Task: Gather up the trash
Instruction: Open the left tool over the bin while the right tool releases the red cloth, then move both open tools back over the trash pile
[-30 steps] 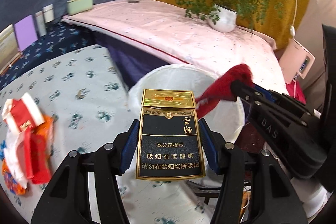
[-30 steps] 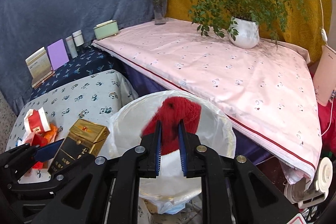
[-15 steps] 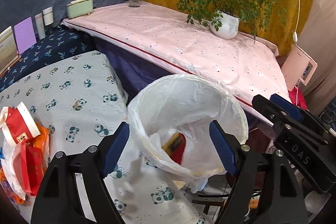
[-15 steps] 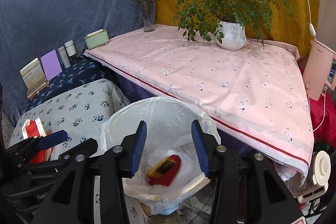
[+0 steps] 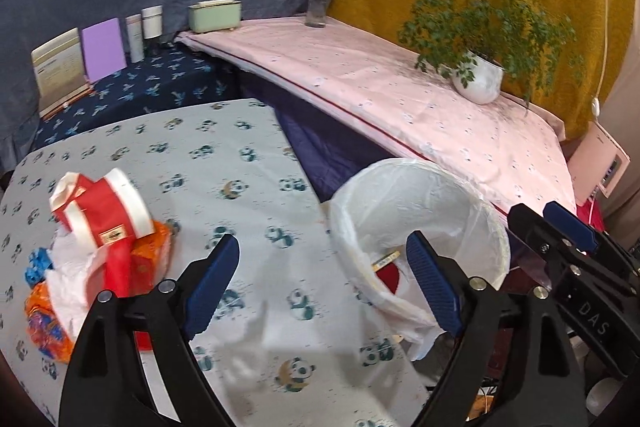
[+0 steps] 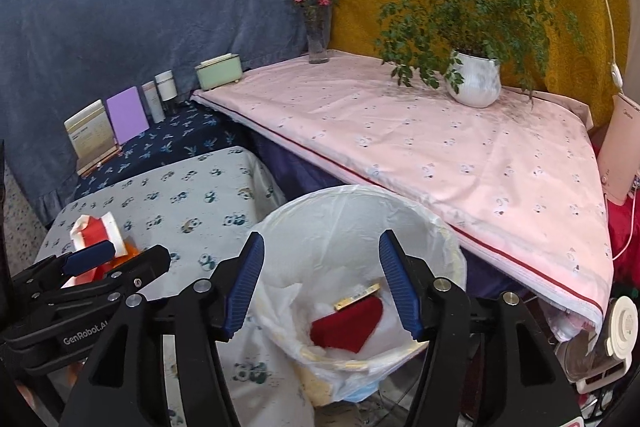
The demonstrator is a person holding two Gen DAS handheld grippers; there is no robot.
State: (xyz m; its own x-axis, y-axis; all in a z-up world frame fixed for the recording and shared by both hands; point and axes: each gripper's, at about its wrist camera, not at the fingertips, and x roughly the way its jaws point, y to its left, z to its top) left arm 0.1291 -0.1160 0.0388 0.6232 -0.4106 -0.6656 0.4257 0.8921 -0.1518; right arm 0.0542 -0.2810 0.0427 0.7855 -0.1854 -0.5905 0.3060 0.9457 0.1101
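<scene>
A white-lined trash bin (image 6: 400, 211) stands beside the panda-print table; it also shows in the left wrist view (image 5: 460, 195). Inside lie a red cloth (image 6: 348, 323) and a gold-edged cigarette box (image 6: 356, 295). My right gripper (image 6: 322, 287) is open and empty above the bin. My left gripper (image 5: 320, 287) is open and empty over the table edge, left of the bin. A pile of trash, a red-and-white bag (image 5: 100, 215) with white and orange wrappers (image 5: 48, 323), lies on the table at the left, also seen in the right wrist view (image 6: 96, 231).
A pink-covered table (image 6: 440, 147) behind the bin carries a potted plant (image 6: 474, 83), a flower vase (image 6: 318, 39) and a green box (image 6: 219, 71). Books and bottles (image 5: 100, 47) stand on the dark blue surface at the back left.
Both grippers opened: the cigarette box and the red cloth dropped into the bin. The left gripper then swung left toward the table.
</scene>
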